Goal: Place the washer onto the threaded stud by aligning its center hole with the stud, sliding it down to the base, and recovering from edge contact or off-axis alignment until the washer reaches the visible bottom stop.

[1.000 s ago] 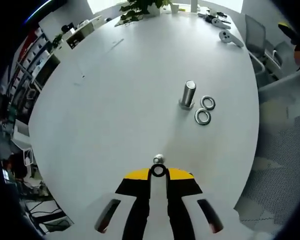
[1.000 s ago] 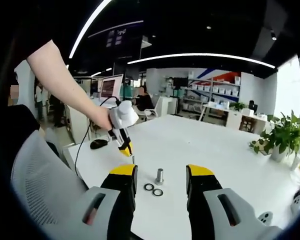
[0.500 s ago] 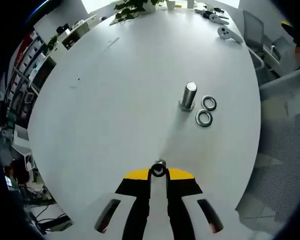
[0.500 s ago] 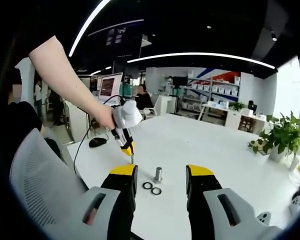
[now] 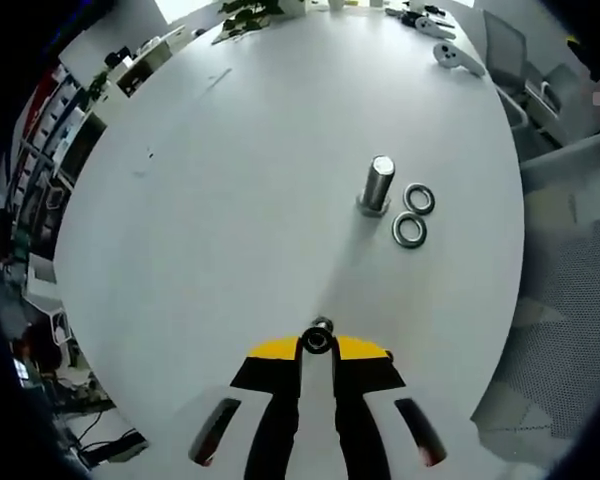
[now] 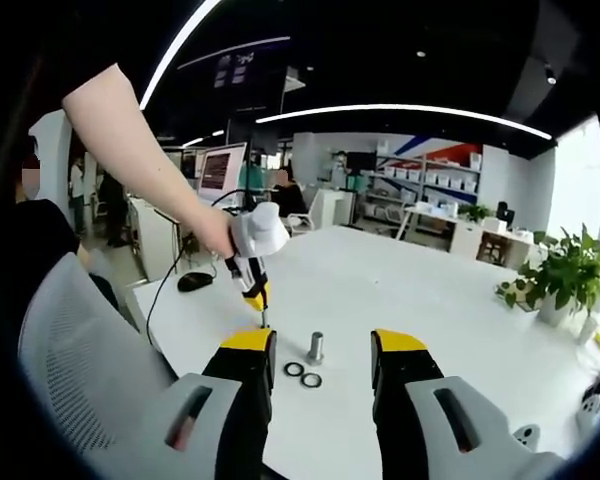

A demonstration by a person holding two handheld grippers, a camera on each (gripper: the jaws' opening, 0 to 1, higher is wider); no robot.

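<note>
My left gripper [image 5: 317,345] is closed on a washer [image 5: 317,338], held above the white surface [image 5: 230,200] and well short of the threaded stud [image 5: 377,185]. Two more washers [image 5: 413,214] lie just beside the stud's base. From my right gripper's view, the stud [image 6: 316,347] stands upright between my widely parted right gripper [image 6: 321,352] jaws, with the left gripper [image 6: 257,292] hanging above the surface. I can read no writing.
</note>
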